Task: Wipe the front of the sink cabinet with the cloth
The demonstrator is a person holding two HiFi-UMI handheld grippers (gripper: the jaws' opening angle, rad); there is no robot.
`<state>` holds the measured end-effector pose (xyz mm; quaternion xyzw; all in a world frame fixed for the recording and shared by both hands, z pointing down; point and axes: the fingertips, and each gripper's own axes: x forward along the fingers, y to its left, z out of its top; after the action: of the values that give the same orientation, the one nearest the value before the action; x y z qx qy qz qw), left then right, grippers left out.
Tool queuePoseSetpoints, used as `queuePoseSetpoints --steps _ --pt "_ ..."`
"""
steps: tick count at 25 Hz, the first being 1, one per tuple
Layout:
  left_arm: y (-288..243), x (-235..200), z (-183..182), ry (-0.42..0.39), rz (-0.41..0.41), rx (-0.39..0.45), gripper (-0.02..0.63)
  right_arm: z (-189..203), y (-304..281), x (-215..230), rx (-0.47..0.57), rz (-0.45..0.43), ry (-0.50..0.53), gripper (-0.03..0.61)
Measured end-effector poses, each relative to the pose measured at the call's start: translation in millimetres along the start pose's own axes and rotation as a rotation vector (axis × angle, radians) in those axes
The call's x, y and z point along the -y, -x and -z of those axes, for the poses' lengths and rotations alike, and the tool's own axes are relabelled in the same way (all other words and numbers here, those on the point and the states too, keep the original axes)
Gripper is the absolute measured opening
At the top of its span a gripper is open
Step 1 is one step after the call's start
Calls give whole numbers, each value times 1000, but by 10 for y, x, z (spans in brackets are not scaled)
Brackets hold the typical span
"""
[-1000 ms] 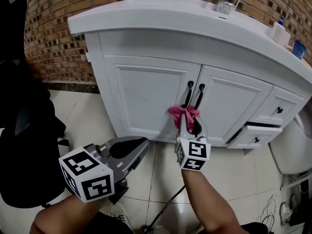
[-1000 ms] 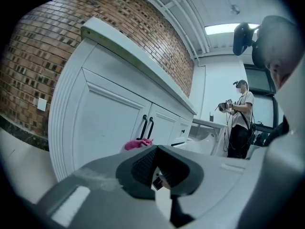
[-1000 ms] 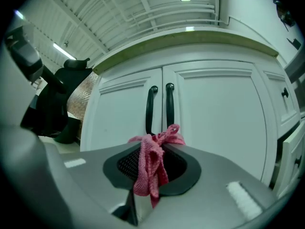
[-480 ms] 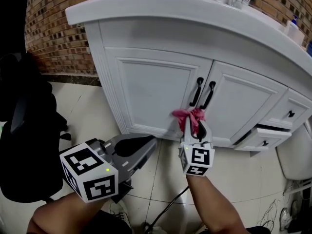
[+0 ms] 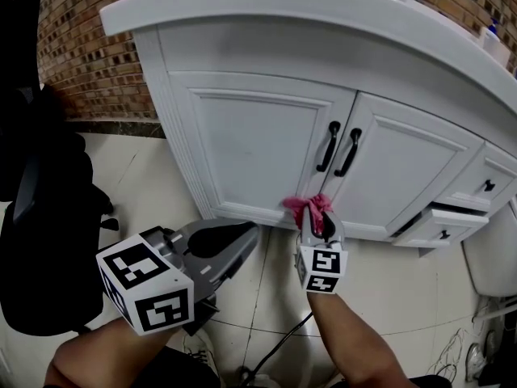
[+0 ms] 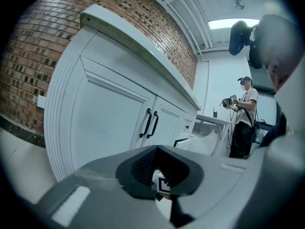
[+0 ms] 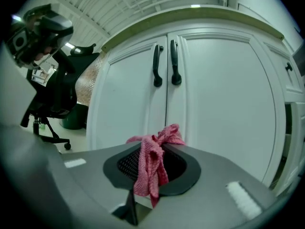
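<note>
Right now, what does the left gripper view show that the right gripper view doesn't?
Only the left gripper view: the brick wall, a person standing in the background, and the left gripper shut on nothing. Only the right gripper view: the pink cloth clamped in the right gripper, and a black office chair. Both: the white cabinet front with its two black door handles.

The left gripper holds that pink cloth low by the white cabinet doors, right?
No: the right gripper holds the crumpled pink cloth, as the right gripper view shows. The left gripper is shut and empty. The rest stands.
</note>
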<state>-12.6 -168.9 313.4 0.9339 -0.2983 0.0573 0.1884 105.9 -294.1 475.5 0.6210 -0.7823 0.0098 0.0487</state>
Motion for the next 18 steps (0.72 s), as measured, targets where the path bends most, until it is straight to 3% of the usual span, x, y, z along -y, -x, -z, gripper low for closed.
queuePoseSetpoints --steps 18 --pt "181 -120 -47 16 -15 24 6 762 -96 -60 -165 -4 8 77"
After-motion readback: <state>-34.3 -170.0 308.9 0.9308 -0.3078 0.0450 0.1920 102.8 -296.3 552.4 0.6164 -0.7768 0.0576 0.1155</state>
